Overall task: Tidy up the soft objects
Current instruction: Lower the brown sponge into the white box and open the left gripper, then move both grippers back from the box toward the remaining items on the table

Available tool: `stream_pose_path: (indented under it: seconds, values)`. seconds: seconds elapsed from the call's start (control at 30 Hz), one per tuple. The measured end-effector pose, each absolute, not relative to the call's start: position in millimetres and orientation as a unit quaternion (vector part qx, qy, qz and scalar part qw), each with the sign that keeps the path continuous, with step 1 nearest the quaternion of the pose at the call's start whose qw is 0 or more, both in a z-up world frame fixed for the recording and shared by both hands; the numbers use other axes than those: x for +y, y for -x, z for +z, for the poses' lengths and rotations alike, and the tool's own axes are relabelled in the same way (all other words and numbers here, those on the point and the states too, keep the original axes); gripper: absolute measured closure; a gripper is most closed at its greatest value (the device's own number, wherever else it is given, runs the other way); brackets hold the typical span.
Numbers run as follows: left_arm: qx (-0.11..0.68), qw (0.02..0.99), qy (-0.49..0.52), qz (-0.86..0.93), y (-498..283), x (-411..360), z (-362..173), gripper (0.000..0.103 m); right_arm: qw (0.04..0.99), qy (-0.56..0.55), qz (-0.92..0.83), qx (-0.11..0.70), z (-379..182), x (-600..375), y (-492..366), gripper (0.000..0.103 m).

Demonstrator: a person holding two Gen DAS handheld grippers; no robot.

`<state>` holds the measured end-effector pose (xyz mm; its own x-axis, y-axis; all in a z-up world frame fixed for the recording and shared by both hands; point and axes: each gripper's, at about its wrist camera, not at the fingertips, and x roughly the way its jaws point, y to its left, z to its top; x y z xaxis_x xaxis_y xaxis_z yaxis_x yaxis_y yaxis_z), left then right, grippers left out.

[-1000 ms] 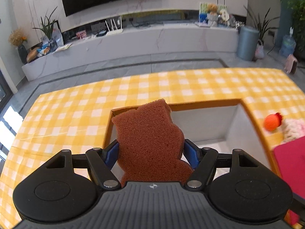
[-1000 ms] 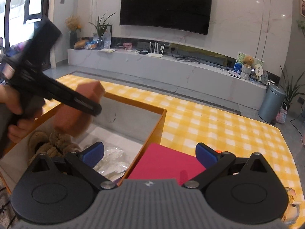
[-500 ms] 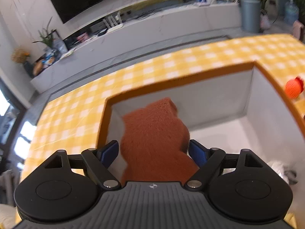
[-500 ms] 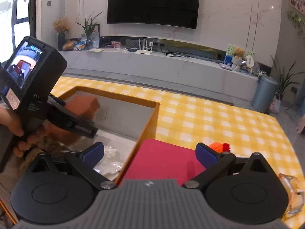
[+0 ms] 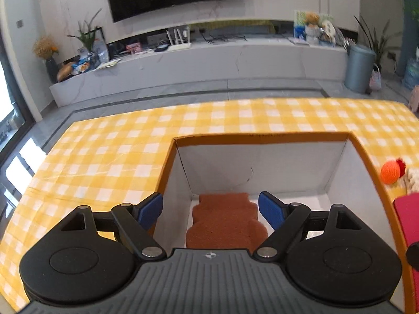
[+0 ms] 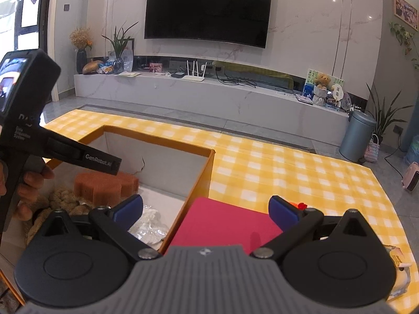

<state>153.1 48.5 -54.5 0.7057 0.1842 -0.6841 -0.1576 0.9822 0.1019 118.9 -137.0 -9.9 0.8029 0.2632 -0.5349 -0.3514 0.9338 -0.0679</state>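
The sponge [image 5: 222, 219] was a thick slab of coarse, porous, rust-brown foam with a lobed outline like an animal's head. It lay flat on the white floor of the box [image 5: 262, 137], in the near left part, its long axis running from the near side toward the far wall, with the lobed end farthest away. The box was open-topped cardboard, orange outside and white inside, on a yellow-and-white checked cloth [image 5: 104, 157].

A second earlier the sponge stood upright, pinched between the blue pads of the left gripper [image 5: 210, 210] above the box rim. Now it was down in the box and the pads stood wide apart, clear of it on both sides, with nothing between them.

From the right wrist view the sponge [image 6: 104, 185] rested partly on a fuzzy tan plush [image 6: 62, 198], beside crinkled clear plastic [image 6: 149, 225]. A hand [image 6: 31, 185] gripped the left gripper's handle.

The right gripper [image 6: 205, 213] was also wide and empty, hovering over a flat, matte red pad [image 6: 222, 225] just beside the box. A knitted orange ball [image 5: 390, 172] lay on the cloth nearby.
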Motion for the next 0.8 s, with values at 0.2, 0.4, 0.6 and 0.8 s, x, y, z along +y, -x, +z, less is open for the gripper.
stream_pose_path:
  seconds: [0.2, 0.4, 0.6, 0.8]
  values:
    - [0.353, 0.931, -0.006, 0.096, -146, 50, -45, 0.006, 0.948, 0.083, 0.156, 0.263, -7, -140, -115, 0.003]
    - [0.304, 0.949, 0.014, 0.082, -133, 50, -33, 0.006, 0.954, 0.078, 0.15, 0.249, 5, -148, -106, 0.003]
    - [0.268, 0.958, 0.092, 0.049, -122, 54, -20, 0.0, 0.962, 0.077, 0.126, 0.228, 21, -165, -96, 0.003]
    - [0.254, 0.964, 0.066, 0.042, -111, 40, -9, 0.0, 0.97, 0.066, 0.096, 0.211, 39, -193, -85, 0.003]
